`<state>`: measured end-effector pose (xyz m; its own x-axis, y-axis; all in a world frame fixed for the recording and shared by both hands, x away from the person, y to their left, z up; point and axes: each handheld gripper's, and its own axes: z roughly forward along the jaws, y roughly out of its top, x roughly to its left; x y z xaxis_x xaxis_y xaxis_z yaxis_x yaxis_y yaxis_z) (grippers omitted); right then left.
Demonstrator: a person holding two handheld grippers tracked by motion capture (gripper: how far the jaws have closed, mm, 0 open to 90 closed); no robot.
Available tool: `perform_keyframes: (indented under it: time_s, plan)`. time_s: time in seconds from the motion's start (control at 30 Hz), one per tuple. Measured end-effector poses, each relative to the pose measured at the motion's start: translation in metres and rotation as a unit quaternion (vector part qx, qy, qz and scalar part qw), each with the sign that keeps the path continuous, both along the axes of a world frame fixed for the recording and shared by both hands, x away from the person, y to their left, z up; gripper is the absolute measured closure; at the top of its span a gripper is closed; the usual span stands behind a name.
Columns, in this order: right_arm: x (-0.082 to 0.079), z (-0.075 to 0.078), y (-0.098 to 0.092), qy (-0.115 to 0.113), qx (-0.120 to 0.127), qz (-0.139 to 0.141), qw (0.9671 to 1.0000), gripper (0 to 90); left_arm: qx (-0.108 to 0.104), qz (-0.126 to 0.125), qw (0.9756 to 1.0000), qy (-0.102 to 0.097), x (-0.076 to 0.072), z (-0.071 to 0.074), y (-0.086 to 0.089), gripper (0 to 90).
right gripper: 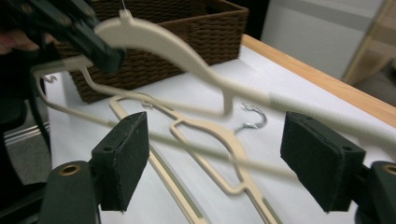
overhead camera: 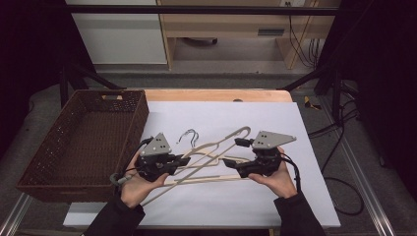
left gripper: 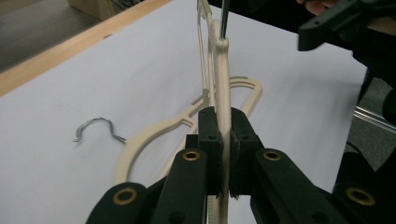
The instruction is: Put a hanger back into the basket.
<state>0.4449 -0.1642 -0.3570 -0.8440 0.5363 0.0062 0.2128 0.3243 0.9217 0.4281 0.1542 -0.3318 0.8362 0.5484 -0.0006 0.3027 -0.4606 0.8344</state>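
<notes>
From the high view, the left gripper (overhead camera: pixel 183 161) is clamped on one end of a cream hanger (overhead camera: pixel 216 147), whose long axis runs across the white sheet (overhead camera: pixel 275 123) from that gripper toward the right gripper (overhead camera: pixel 228 163). More cream hangers (overhead camera: pixel 206 179) lie flat beneath it, and the brown basket (overhead camera: pixel 74 142) stands to the left, just beside the left hand.

In the left gripper view the jaws press flat on the hanger's arm, which stands on edge and stretches straight away from the camera toward the right gripper (left gripper: pixel 327 25) at the far end. A metal hook (left gripper: pixel 95 127) lies on the sheet off to the left.

In the right gripper view the jaws stand wide apart, pads clear of everything (the raised hanger (right gripper: pixel 187 56) crosses above and beyond them, blurred). So the hanger hangs from the left gripper (right gripper: pixel 100 49) alone. The basket (right gripper: pixel 187 42) lies behind that gripper, so the left hand is the nearer one for carrying the hanger over to it
</notes>
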Motion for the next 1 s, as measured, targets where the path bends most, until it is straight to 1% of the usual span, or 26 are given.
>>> perform_keyframes:
  time_s: [0.07,0.17,0.23,0.3,0.33,0.37,0.4,0.47,0.5,0.57,0.67,0.7,0.73,0.77,0.9,1.0]
  plan:
    - [-0.006,-0.002,-0.009,-0.001,0.005,-0.023,0.9997,20.1,-0.002,0.005,1.0,-0.005,-0.001,0.008,0.003,85.8]
    - [-0.012,-0.005,-0.025,-0.001,0.025,-0.052,0.9983,17.8,-0.008,0.009,0.9998,-0.015,-0.003,0.024,0.008,85.8]
    - [-0.015,-0.007,-0.037,0.006,0.038,-0.069,0.9969,16.7,-0.014,0.011,0.9996,-0.021,-0.004,0.035,0.011,85.8]
    - [-0.016,-0.01,-0.048,0.01,0.05,-0.09,0.9947,16.2,-0.018,0.013,0.9994,-0.026,-0.004,0.047,0.016,85.8]
    - [-0.016,-0.012,-0.057,0.013,0.058,-0.11,0.9922,15.3,-0.022,0.015,0.9993,-0.027,-0.003,0.053,0.018,85.8]
    - [-0.016,-0.012,-0.057,0.013,0.058,-0.11,0.9922,15.3,-0.021,0.016,0.9992,-0.03,-0.002,0.059,0.021,85.8]
    - [-0.017,-0.013,-0.061,0.012,0.059,-0.12,0.9909,15.2,-0.021,0.014,0.9991,-0.033,0.0,0.065,0.024,85.8]
    - [-0.017,-0.014,-0.068,0.015,0.066,-0.127,0.9896,13.5,-0.021,0.018,0.9988,-0.041,0.003,0.075,0.031,85.8]
    - [-0.018,-0.014,-0.07,0.015,0.066,-0.134,0.9887,13.6,-0.017,0.018,0.9986,-0.048,0.005,0.08,0.035,85.8]
    - [-0.018,-0.015,-0.074,0.014,0.067,-0.139,0.988,12.3,-0.014,0.027,0.9979,-0.057,0.01,0.089,0.044,85.8]
    - [-0.019,-0.015,-0.075,0.014,0.065,-0.149,0.9866,9.9,-0.016,0.041,0.9972,-0.06,0.02,0.097,0.064,85.8]
    - [-0.019,-0.014,-0.075,0.012,0.064,-0.15,0.9866,9.1,-0.006,0.044,0.9971,-0.062,0.024,0.1,0.072,85.8]
    - [-0.019,-0.015,-0.075,0.011,0.065,-0.158,0.9853,8.4,-0.003,0.049,0.9967,-0.064,0.027,0.101,0.079,85.8]
    - [-0.019,-0.015,-0.075,0.011,0.065,-0.158,0.9853,8.4,-0.003,0.059,0.9961,-0.067,0.031,0.102,0.085,85.8]
    - [-0.018,-0.016,-0.074,0.012,0.062,-0.162,0.9847,7.8,0.008,0.086,0.994,-0.067,0.044,0.105,0.115,85.8]
    - [-0.018,-0.017,-0.073,0.011,0.059,-0.163,0.9849,7.7,0.007,0.101,0.9925,-0.068,0.052,0.103,0.137,85.8]
